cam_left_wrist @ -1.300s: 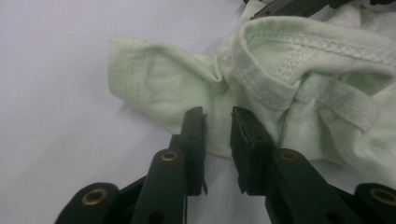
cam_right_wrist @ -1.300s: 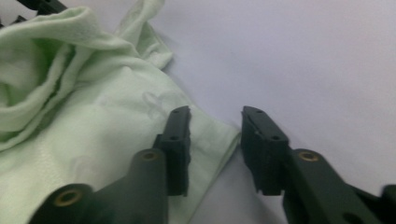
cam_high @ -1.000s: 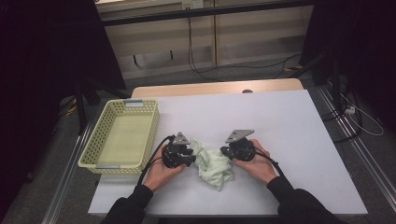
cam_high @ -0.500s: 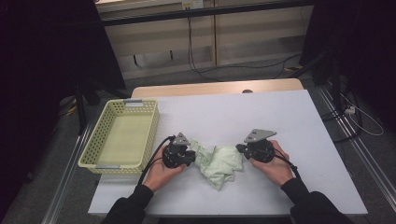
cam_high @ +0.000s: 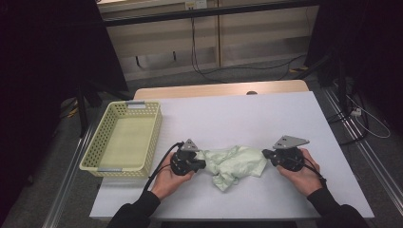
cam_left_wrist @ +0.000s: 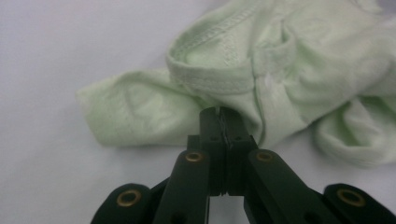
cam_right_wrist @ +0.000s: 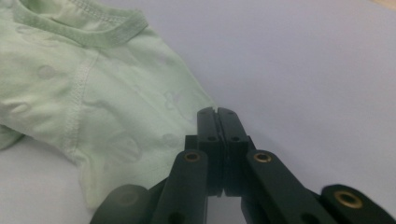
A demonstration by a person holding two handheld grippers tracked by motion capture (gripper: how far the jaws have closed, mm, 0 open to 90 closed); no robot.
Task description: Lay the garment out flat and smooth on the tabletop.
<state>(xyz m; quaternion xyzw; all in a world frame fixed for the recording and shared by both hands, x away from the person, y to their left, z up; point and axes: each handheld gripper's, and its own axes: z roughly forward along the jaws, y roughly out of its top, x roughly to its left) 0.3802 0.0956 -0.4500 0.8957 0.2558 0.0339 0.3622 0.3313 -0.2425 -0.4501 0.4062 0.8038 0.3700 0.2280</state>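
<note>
Two tools, left tool point(cam_high: 202, 164) and right tool point(cam_high: 266, 154), apparently pinch the green garment point(cam_high: 235, 164).

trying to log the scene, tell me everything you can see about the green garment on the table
The green garment is a small pale mint top of soft knit cotton-like fabric, with a ribbed stitched neckline and a faint tone-on-tone print. It lies crumpled and bunched on the white table, near the front edge, right of the yellow basket. The left gripper is shut on a fold by the neckline; the right gripper is shut at its opposite edge, apparently pinching it.
</note>
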